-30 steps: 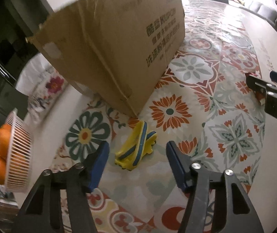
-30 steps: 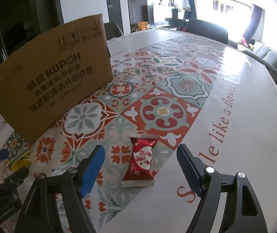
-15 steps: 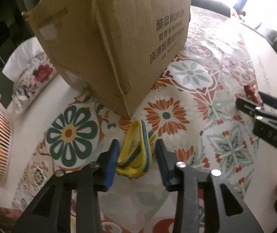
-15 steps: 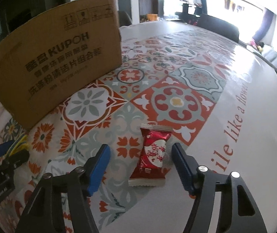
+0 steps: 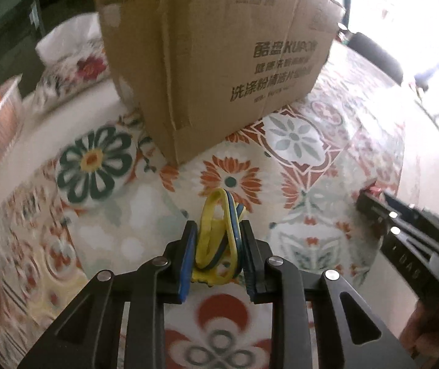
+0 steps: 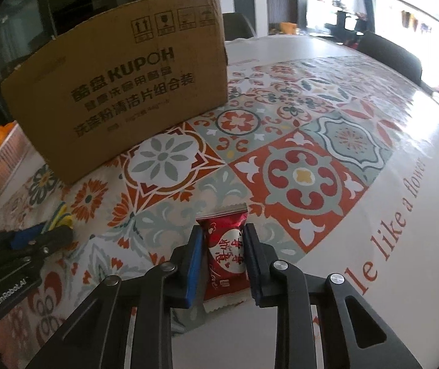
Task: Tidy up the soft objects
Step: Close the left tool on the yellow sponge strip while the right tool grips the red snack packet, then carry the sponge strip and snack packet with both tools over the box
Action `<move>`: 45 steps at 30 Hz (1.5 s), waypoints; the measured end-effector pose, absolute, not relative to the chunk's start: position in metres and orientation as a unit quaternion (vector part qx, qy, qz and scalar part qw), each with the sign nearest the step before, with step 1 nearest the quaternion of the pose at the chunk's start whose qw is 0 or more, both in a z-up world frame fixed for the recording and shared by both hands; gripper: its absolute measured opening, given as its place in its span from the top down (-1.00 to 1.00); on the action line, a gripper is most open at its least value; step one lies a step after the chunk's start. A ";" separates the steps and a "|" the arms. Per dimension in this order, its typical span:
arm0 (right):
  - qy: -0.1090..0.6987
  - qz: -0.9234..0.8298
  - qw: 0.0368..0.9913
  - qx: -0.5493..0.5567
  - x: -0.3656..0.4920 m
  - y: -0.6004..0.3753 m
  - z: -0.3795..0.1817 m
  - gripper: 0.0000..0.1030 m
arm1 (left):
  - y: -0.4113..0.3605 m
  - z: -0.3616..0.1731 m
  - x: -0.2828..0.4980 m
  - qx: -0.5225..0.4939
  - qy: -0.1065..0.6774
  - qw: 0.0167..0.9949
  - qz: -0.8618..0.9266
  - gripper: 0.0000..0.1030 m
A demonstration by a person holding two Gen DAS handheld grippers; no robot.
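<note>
Both claws had grips: the left gripper (image 5: 217, 247), jaws closing, squeezed the yellow-and-blue bands (image 5: 219, 230) at lower centre, while the right gripper (image 6: 223, 256) was clenched on the red candy packet (image 6: 226, 253) at lower centre. Each item lay on the patterned tablecloth (image 6: 305, 141). Nothing looked sorted yet; the cardboard box (image 6: 121, 92), upper left, seemed the likely destination.

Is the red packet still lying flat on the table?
Yes, flat. The packet lies face up on the table, with the right claw shut on its sides.
</note>
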State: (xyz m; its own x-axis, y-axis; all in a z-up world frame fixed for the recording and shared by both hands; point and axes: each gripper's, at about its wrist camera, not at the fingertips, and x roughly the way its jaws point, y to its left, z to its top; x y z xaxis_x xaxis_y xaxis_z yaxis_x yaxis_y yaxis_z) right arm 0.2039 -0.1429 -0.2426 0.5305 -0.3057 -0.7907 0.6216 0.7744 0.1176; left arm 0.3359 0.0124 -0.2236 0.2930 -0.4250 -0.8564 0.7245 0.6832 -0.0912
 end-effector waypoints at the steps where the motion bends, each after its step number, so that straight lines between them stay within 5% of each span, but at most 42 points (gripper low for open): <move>1: 0.402 -0.264 0.854 0.197 0.203 -0.144 -0.242 0.47 | 0.015 -0.222 0.332 0.145 0.472 0.792 -0.358 0.47; 45: 0.300 -0.007 0.950 0.090 0.178 -0.208 -0.088 0.47 | -0.019 -0.065 0.238 0.002 0.384 0.908 -0.168 0.47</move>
State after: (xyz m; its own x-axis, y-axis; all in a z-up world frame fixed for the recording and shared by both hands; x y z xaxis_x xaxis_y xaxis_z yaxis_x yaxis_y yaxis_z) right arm 0.1780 -0.2082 -0.0878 0.8200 0.0412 -0.5709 0.0668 0.9837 0.1669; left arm 0.2377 -0.0188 -0.0647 0.6487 -0.3030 -0.6982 0.3059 0.9438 -0.1254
